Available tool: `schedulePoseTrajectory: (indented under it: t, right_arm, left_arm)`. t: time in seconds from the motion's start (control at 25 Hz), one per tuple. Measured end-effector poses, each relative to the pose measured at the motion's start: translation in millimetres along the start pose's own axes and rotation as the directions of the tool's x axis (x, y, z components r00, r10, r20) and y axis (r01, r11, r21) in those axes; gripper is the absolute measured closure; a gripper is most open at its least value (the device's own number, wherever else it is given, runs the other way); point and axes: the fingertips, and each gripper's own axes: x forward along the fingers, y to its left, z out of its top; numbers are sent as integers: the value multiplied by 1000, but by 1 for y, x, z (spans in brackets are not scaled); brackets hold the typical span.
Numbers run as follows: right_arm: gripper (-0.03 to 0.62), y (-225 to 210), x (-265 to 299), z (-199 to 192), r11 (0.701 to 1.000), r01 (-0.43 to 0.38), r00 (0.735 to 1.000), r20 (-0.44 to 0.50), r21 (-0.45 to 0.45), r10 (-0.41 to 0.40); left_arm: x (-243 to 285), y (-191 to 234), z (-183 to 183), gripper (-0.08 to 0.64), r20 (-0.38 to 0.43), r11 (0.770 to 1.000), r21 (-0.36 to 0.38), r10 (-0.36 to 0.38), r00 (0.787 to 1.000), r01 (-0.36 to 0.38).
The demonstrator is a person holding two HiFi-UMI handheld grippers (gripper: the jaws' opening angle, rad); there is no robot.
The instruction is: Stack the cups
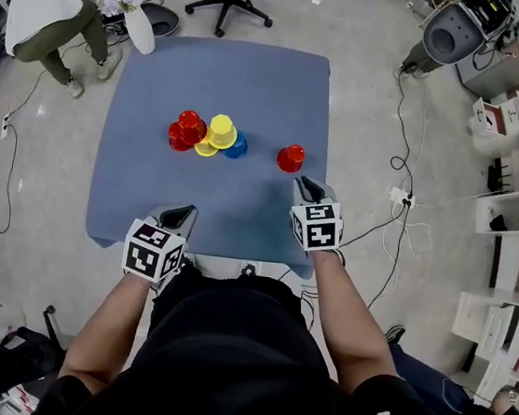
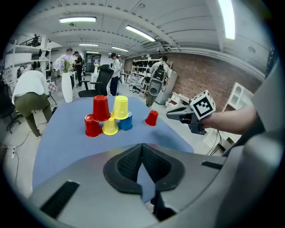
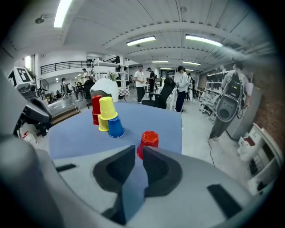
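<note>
Just beyond the right jaws, a lone red cup stands upside down on the blue worktop.
Jaws of the right gripper stand a narrow slit apart with nothing between them, the cup just past their tips. Jaws of the left gripper are pressed together, empty; well ahead of them and a little to the left is the pile: a bottom red cup, a bottom yellow cup and a blue cup inverted in a row, touching, with a top red cup and a top yellow cup inverted above them.
</note>
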Motion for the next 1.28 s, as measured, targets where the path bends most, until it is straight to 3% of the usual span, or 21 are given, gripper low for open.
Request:
schedulePoseTrajectory:
  t: [0.56, 0.84, 1.28]
  right_arm:
    - [391, -28, 53, 22, 997, 9, 1000, -7, 80, -9]
    - [377, -31, 77, 17, 992, 25, 998, -67, 123, -17]
    - [377, -31, 87, 12, 995, 52, 994, -101, 81, -43]
  left_arm:
    - [-7, -1, -8, 555, -8, 993, -74, 89, 996, -89]
    - [-11, 5, -11, 555, -12, 988, -99, 114, 993, -115]
    - [-13, 22, -10, 555, -11, 988, -107, 110, 994, -111]
